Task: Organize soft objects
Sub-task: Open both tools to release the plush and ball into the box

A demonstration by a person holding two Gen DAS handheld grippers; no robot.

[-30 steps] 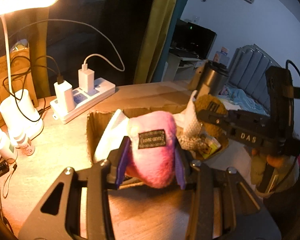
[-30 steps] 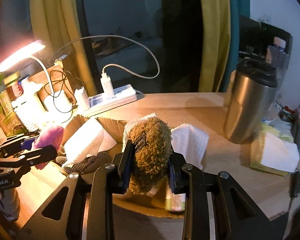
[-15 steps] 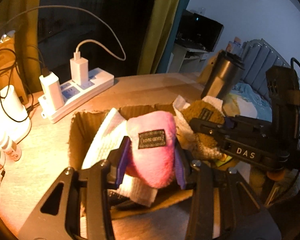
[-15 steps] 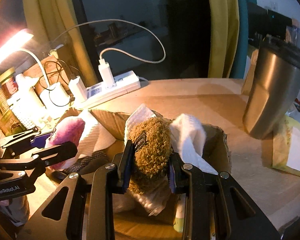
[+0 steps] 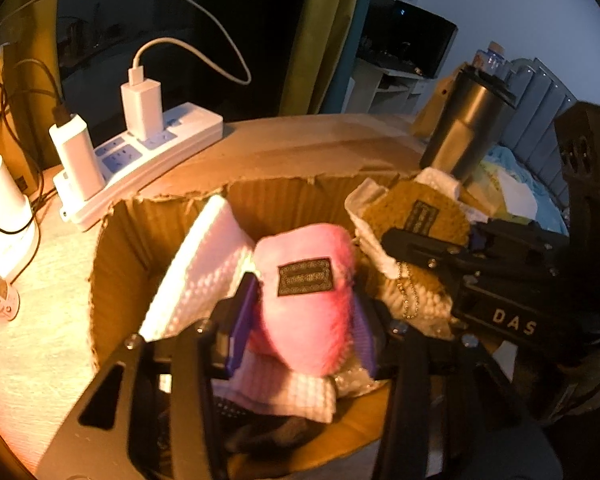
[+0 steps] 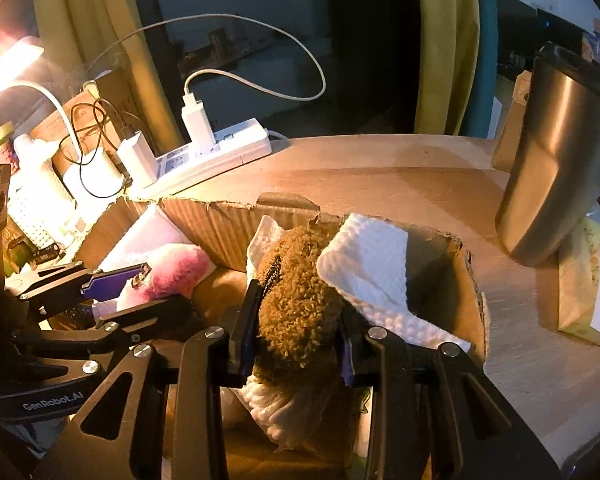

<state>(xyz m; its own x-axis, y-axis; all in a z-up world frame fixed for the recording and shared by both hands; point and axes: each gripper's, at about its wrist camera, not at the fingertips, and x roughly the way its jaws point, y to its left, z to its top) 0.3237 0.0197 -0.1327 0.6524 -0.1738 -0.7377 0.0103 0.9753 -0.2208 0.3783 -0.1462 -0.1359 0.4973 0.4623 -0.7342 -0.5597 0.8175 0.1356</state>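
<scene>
The left gripper (image 5: pixel 300 312) reaches low over the open cardboard box (image 5: pixel 116 248), its jaws clamped on a pink plush (image 5: pixel 304 312) from both sides. The right gripper (image 6: pixel 296 328) comes in alongside on the right, over the same box, jaws pinching a brown plush (image 6: pixel 300 312). In the left wrist view the right gripper's black body, marked "DAS", crosses in front of the brown plush (image 5: pixel 420 216).

The pink plush is fuzzy, rounded at the top, with a dark woven label (image 5: pixel 305 277) on its face. The brown plush is curly and tan, with a similar dark label. Both sit above the box interior, among white textured cloths (image 6: pixel 372 272) that stand folded inside it.

The box rests on a wooden bench (image 6: pixel 380 168). Behind it lies a white power strip (image 5: pixel 140 156) with chargers plugged in, and to the right a steel tumbler (image 6: pixel 560 168) stands upright
</scene>
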